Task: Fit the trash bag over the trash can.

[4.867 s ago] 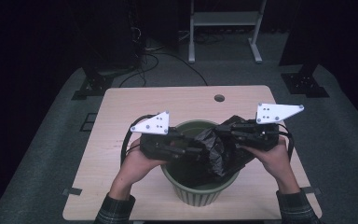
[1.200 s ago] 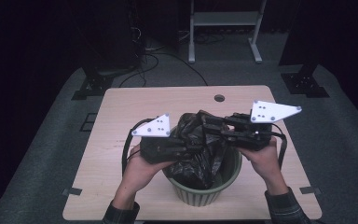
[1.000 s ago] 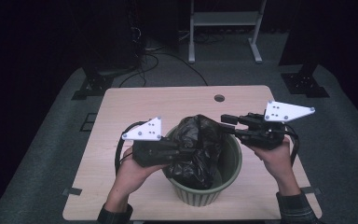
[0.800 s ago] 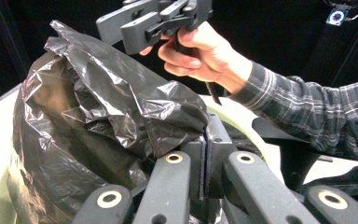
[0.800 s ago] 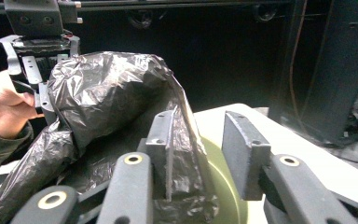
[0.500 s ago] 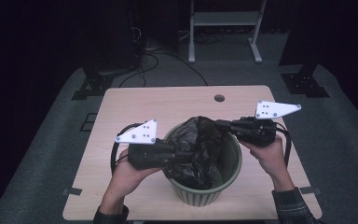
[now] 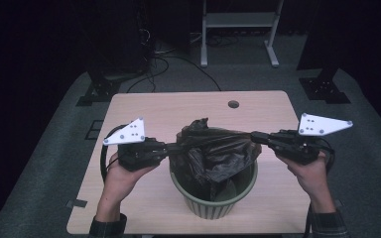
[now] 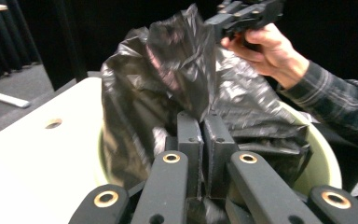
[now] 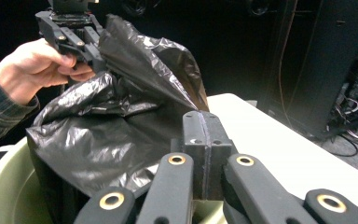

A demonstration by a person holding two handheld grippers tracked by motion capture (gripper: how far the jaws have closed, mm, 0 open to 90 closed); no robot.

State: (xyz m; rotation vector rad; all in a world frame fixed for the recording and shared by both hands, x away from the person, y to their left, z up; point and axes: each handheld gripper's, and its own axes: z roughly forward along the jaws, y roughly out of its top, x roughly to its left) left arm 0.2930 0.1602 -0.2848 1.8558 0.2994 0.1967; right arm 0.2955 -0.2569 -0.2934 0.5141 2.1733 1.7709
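Observation:
A crumpled black plastic bag [image 7: 217, 152] sits in a pale green round bin [image 7: 213, 202] on the table's near middle. Its rim is stretched taut between both grippers above the bin. My left gripper [image 7: 174, 148] is shut on the bag's left edge [image 8: 186, 88], jaws pressed together. At the bin's right, my right gripper [image 7: 256, 137] is shut on the opposite edge [image 9: 168, 93]. The other hand and gripper [image 8: 242, 14] show beyond the bag in the left gripper view, and likewise the far gripper [image 9: 70, 32] in the right gripper view.
The light wooden table [image 7: 144, 111] has a round cable hole [image 7: 233, 104] near its far edge. Dark carpet surrounds it, with cables [image 7: 163, 54], stand bases [image 7: 96, 89] and a white frame [image 7: 238, 22] behind.
Both grippers have moved apart, left going left and right going right, pulling the bag's mouth wide and taut over the bin. Earlier they were close together above the bin.

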